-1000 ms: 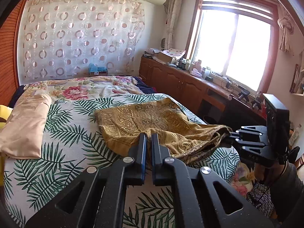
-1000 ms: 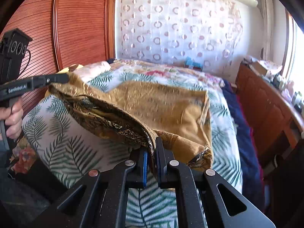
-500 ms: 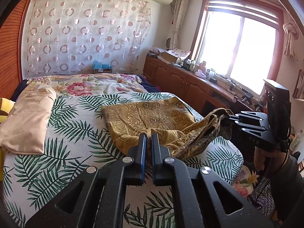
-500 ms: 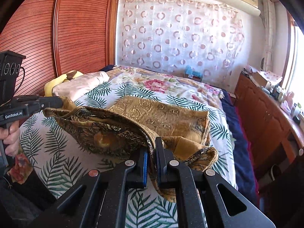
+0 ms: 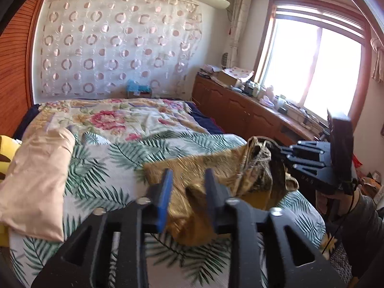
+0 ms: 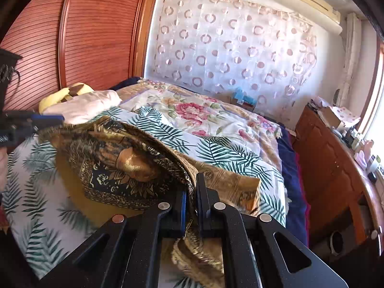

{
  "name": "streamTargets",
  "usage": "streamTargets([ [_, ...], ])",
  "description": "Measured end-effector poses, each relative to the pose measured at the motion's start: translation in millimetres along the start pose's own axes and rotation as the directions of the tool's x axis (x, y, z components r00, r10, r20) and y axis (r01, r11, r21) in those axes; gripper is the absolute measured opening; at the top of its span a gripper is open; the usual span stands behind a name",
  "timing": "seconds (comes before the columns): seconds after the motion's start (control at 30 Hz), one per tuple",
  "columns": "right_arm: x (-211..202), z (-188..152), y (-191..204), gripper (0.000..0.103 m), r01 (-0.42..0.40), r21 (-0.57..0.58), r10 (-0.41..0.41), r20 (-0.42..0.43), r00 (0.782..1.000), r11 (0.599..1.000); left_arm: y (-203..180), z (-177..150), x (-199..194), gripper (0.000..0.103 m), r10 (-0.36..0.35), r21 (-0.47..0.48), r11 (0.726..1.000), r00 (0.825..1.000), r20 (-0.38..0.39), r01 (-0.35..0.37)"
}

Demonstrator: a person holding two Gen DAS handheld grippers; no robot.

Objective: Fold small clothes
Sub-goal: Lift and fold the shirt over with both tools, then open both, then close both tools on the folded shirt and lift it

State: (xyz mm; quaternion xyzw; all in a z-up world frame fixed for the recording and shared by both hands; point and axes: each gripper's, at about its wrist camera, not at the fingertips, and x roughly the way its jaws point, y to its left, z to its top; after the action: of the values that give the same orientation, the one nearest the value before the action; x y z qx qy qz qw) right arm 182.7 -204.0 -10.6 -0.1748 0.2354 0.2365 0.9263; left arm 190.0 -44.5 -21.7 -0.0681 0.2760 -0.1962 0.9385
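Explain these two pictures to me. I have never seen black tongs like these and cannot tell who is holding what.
No robot here: a person holds a hand-held gripper in each hand, each with a fisheye camera looking along its two fingers. One picture is from the left gripper, the other from the right gripper. Each view also catches the other tool at its edge. On the bed, covered with a leaf-print sheet, lies a golden patterned garment, with a peach pillow beside it. The right gripper is shut on the garment's edge, lifting it. The left gripper's fingers are opening: the cloth lies between them but the pads no longer press it.
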Motion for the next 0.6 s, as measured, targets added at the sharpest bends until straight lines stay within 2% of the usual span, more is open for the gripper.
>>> streamTargets([
  [0.13, 40, 8, -15, 0.006, -0.017, -0.004, 0.016, -0.021, 1.000, 1.000, 18, 13, 15, 0.054, 0.023, -0.019, 1.000, 1.000, 0.004, -0.023],
  [0.23, 66, 17, -25, 0.006, -0.029, -0.003, 0.028, -0.041, 0.999, 1.000, 29, 13, 30, 0.054, 0.067, -0.022, 0.997, 0.998, -0.020, -0.067],
  [0.43, 114, 36, -37, 0.007, -0.040, -0.003, 0.040, -0.105, 0.994, 0.999, 33, 5, 64, 0.054, 0.083, -0.012, 0.996, 0.992, -0.100, -0.084],
  [0.5, 124, 43, -46, 0.022, -0.054, 0.051, 0.060, -0.128, 0.990, 0.997, 28, 1, 74, 0.054, 0.081, 0.007, 0.997, 0.989, -0.126, -0.081],
  [0.57, 120, 52, -56, 0.048, -0.030, 0.087, 0.039, -0.109, 0.993, 0.996, 22, -3, 79, 0.054, 0.081, 0.026, 0.997, 0.986, -0.144, -0.078],
  [0.6, 113, 57, -62, 0.051, -0.024, 0.105, 0.033, -0.081, 0.996, 0.994, 19, -4, 82, 0.054, 0.080, 0.034, 0.997, 0.985, -0.154, -0.075],
])
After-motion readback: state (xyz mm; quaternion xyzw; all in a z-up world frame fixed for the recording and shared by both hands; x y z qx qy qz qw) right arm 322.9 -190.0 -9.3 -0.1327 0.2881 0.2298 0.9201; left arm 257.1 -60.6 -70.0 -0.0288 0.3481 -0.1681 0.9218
